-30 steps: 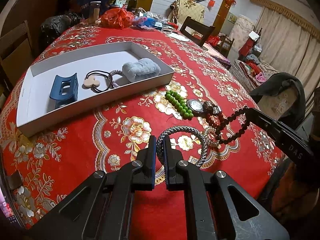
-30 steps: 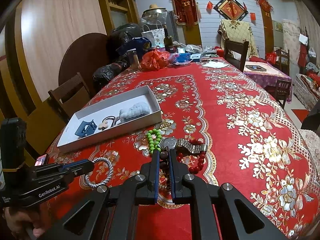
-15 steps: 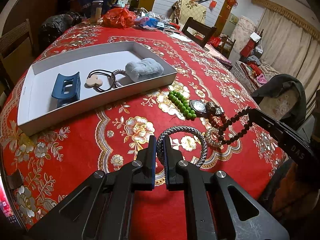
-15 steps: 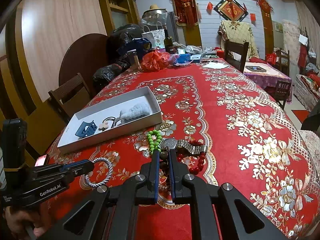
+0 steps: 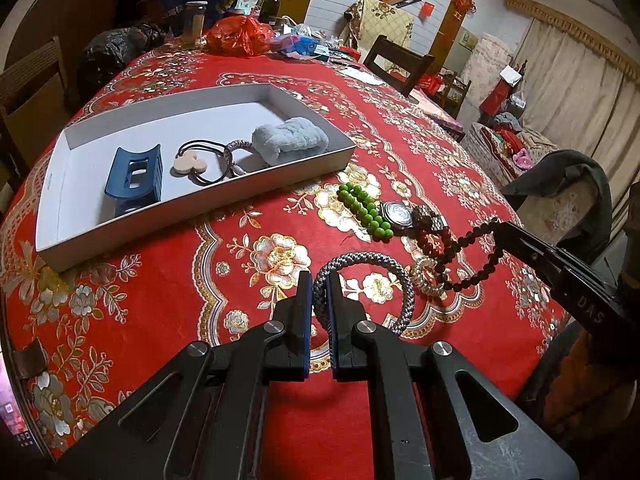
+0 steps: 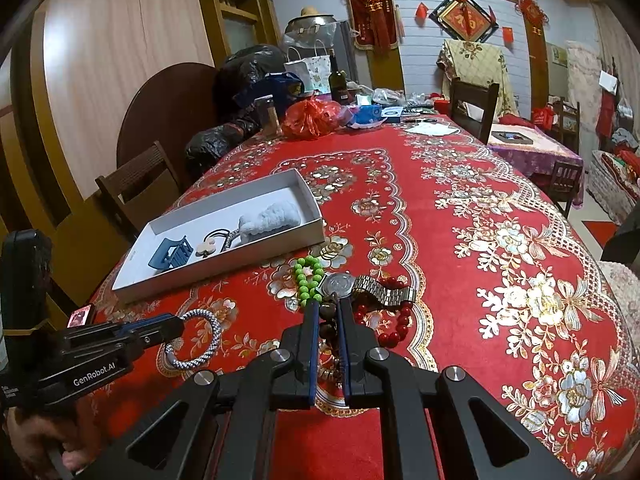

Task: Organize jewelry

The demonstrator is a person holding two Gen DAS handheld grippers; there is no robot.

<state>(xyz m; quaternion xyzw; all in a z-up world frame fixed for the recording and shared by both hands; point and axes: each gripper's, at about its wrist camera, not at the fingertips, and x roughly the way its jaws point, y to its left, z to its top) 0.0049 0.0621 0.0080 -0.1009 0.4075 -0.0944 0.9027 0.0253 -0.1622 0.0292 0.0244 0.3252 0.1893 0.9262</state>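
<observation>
**Two grippers, each clamped on a bracelet beside the jewelry box**

Farthest left on the red floral tablecloth (image 5: pixel 168 280) lies a shallow white box (image 5: pixel 52 216). Inside it, from left to right, sit a blue claw hair clip (image 5: pixel 134 178), a black hair tie with a pale mouse-shaped charm (image 5: pixel 191 165), a thin braided band (image 5: pixel 230 156) and a light blue fuzzy scrunchie (image 5: pixel 290 140), which rests against the box's right end.

Right of the box, loose on the cloth, come a green bead bracelet (image 5: pixel 362 210), a metal wristwatch (image 5: pixel 398 214) touching it, and red beads (image 6: pixel 400 318) just beyond the watch strap. A small coiled ring (image 5: pixel 428 278) lies nearer the table's edge.

At the near edge, the left gripper (image 5: pixel 319 292) has its jaws nearly together, pinching one side of a grey braided rope bracelet (image 5: pixel 372 264); the rest of the loop hangs free to the right of the pads. A hand (image 6: pixel 36 444) grasps its handle in the right wrist view.

Rightmost, the right gripper (image 6: pixel 328 320) stands with narrow jaws closed on a dark bead bracelet (image 5: pixel 476 256), whose strand droops from the fingertips down toward the coiled ring and the red beads.
</observation>
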